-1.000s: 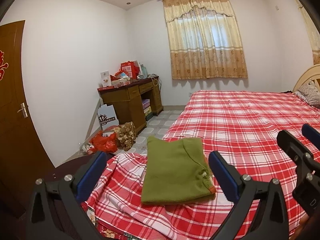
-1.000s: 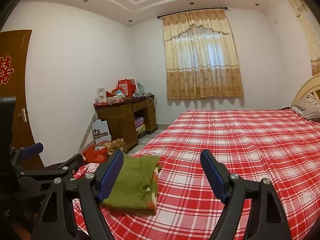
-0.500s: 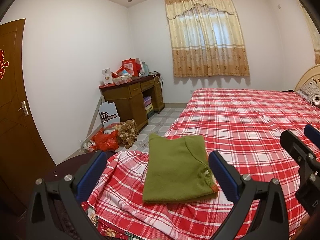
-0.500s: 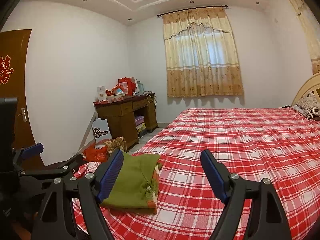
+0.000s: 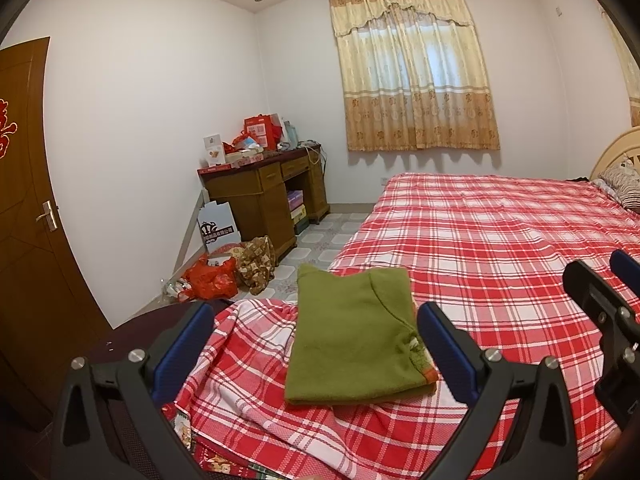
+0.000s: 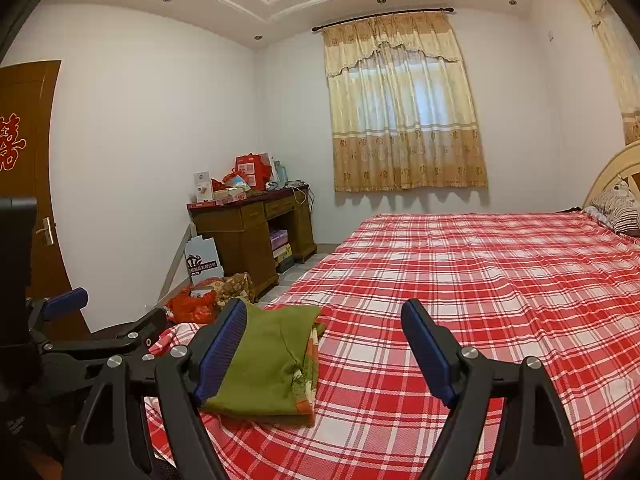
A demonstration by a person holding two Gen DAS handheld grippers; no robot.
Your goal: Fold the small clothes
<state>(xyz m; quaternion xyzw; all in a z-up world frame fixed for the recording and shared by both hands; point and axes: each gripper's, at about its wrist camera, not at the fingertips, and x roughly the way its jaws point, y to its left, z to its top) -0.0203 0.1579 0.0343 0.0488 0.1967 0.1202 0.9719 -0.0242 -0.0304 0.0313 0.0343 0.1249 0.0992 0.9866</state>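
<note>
A small olive-green garment lies folded into a flat rectangle on the near left corner of the red plaid bed. It also shows in the right wrist view, with an orange-trimmed edge at its near right. My left gripper is open and empty, held above and just short of the garment. My right gripper is open and empty to the garment's right, above the bedspread. The right gripper shows at the right edge of the left wrist view.
A wooden desk piled with boxes stands by the far wall. Bags and a white carton lie on the tiled floor beside it. A brown door is at left. Pillows lie at the headboard. The bed runs wide to the right.
Both grippers have stayed open and drifted slightly; the view has tilted up a little. The folded garment has not moved.
</note>
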